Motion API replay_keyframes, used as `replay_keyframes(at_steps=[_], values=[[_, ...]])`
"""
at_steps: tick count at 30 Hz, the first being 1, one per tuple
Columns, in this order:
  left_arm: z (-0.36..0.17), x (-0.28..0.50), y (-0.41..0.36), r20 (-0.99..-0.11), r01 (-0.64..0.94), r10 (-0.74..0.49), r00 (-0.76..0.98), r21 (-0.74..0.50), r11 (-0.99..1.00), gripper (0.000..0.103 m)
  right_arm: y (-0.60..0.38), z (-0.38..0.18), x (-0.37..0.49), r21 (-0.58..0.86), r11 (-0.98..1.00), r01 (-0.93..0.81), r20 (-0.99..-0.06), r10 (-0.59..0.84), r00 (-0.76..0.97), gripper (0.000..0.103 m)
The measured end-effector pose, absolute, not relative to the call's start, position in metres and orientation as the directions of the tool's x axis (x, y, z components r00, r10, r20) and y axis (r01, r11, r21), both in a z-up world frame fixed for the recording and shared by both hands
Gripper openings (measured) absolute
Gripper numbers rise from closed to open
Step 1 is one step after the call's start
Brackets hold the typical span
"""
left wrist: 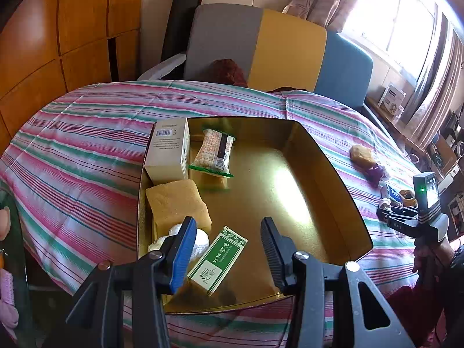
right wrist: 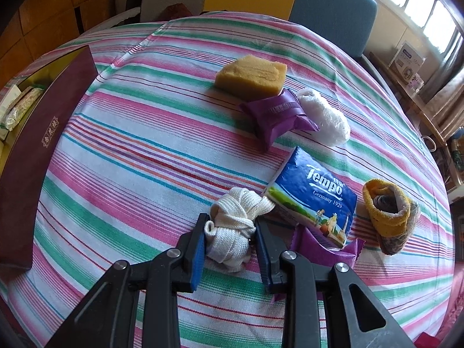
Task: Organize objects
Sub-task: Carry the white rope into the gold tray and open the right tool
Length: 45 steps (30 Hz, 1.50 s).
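Right tool (right wrist: pixel 230 239) clamped on white strap bundle (right wrist: pixel 232 229).

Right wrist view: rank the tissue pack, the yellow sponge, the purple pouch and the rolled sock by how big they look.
1. tissue pack, though it lies nearest the camera.
2 and 3. yellow sponge and purple pouch: they look alike, so no ranking between them.
4. rolled sock.

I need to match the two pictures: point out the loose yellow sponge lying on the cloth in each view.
Left wrist view: sponge at the right, on the striped cloth beyond the gold box.
Right wrist view: sponge top centre, just behind the purple packet.
Shared landmark: the purple packet beside it.
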State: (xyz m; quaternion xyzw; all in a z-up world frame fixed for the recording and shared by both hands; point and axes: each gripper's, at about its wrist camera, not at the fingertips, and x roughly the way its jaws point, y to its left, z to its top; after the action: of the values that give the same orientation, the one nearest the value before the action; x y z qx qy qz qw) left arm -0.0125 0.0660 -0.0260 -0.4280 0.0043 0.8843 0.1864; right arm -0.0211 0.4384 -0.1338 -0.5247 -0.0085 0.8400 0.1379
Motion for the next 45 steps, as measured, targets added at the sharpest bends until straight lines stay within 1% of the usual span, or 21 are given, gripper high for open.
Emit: replay_keyframes(at_steps=[8, 16, 19, 25, 30, 33, 36, 39, 41, 43, 45], values=[[-0.029, -0.011, 0.059, -0.763, -0.330, 0.332, -0.554, -0.164, -0.930, 0.046, 0.433, -0.134, -0.022, -0.187, -0.953, -0.239, -0.873, 0.272, -0.405, 0.030], [-0.029, -0.009, 0.052, -0.764, -0.323, 0.331, -0.554, -0.168, -0.931, 0.046, 0.434, -0.132, -0.021, -0.178, -0.942, -0.284, -0.875, 0.284, -0.393, 0.030], [-0.030, -0.008, 0.048, -0.763, -0.321, 0.330, -0.556, -0.169, -0.932, 0.046, 0.434, -0.128, -0.020, -0.157, -0.938, -0.309, -0.878, 0.276, -0.391, 0.030], [-0.031, -0.009, 0.044, -0.765, -0.314, 0.325, -0.556, -0.169, -0.934, 0.046, 0.414, -0.101, -0.020, -0.088, -0.950, -0.300, -0.852, 0.228, -0.472, 0.030], [-0.033, -0.012, 0.041, -0.767, -0.309, 0.325, -0.553, -0.174, -0.935, 0.046, 0.378, -0.063, -0.029, -0.026, -0.977, -0.213, -0.804, 0.147, -0.577, 0.030], [-0.032, -0.016, 0.033, -0.763, -0.289, 0.316, -0.564, -0.176, -0.941, 0.046, 0.343, -0.039, -0.035, 0.015, -0.993, -0.119, -0.771, 0.064, -0.633, 0.030], [-0.032, -0.020, 0.019, -0.761, -0.249, 0.292, -0.580, -0.176, -0.952, 0.046, 0.297, -0.023, -0.050, 0.076, -0.997, 0.015, -0.757, -0.068, -0.650, 0.030], [-0.034, -0.025, 0.002, -0.764, -0.211, 0.278, -0.583, -0.188, -0.959, 0.046, 0.249, -0.027, -0.067, 0.123, -0.984, 0.133, -0.778, -0.178, -0.603, 0.030], [-0.035, -0.028, -0.008, -0.765, -0.183, 0.265, -0.587, -0.193, -0.964, 0.046, 0.216, -0.040, -0.081, 0.145, -0.968, 0.204, -0.804, -0.235, -0.546, 0.030], [-0.037, -0.031, -0.016, -0.770, -0.158, 0.249, -0.588, -0.193, -0.968, 0.046, 0.185, -0.057, -0.098, 0.131, -0.961, 0.245, -0.831, -0.241, -0.502, 0.031], [-0.039, -0.032, -0.022, -0.772, -0.144, 0.243, -0.588, -0.195, -0.970, 0.046, 0.168, -0.073, -0.114, 0.147, -0.959, 0.244, -0.852, -0.248, -0.462, 0.031]])
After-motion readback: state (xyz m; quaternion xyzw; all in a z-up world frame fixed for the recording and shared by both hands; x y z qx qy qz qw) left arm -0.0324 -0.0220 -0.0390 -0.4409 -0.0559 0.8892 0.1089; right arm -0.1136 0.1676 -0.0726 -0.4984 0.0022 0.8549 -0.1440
